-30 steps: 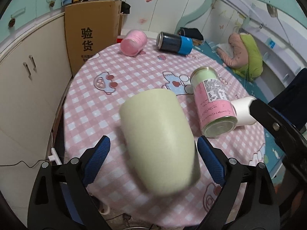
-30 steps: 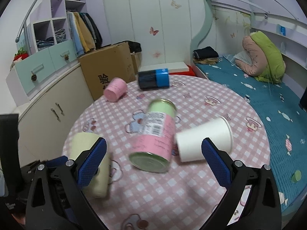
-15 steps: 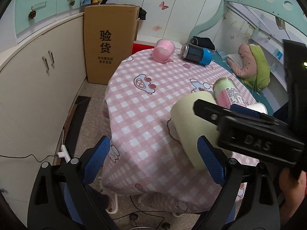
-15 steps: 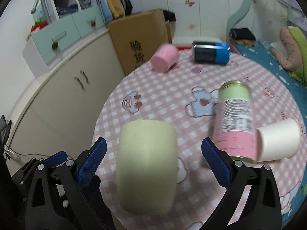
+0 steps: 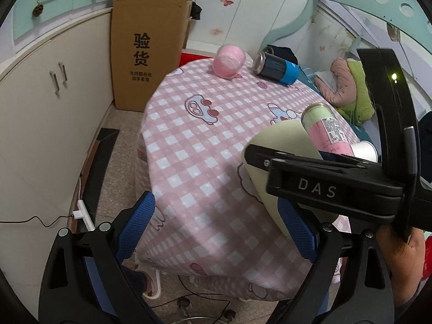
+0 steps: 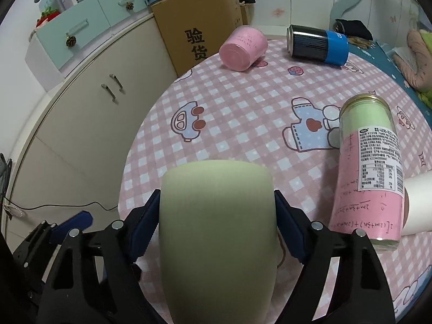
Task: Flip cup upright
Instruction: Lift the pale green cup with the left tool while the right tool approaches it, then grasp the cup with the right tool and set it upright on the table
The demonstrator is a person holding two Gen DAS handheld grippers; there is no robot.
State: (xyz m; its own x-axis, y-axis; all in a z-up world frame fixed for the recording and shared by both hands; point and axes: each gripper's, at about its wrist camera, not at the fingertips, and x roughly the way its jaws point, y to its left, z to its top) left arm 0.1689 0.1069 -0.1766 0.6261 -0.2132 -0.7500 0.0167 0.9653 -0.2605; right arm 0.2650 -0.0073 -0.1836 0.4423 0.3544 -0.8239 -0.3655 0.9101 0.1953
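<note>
Right tongs [image 6: 217, 217] clamped on the pale green cup [image 6: 216, 232], blue pads [image 6: 144, 221] pressed against both of its sides; cup sits between the fingers, lying on its side, closed end pointing away from the camera, near the front edge of the surface [image 6: 243, 113]. From the left wrist view the same cup [image 5: 283, 145] is partly hidden behind the right tongs' black body marked DAS [image 5: 332, 186], ahead and right of the left tongs [image 5: 218, 226]. Left tongs wide open, holding nothing, hanging off the surface's edge [image 5: 189, 189] over the floor. Ahead-right of the right tongs: a pink and green labelled can [image 6: 367, 172] on its side, touching a white paper cup [image 6: 418, 205] at the frame's right edge. Far ahead: a pink cup [image 6: 243, 47] on its side, and right of it a black can with a blue band [image 6: 317, 43], also on its side. Beyond the surface, a cardboard box [image 6: 199, 19] stands against the cabinets [image 6: 89, 102]. A power strip [image 5: 83, 212] with its cable lies on the floor left of the left tongs.
</note>
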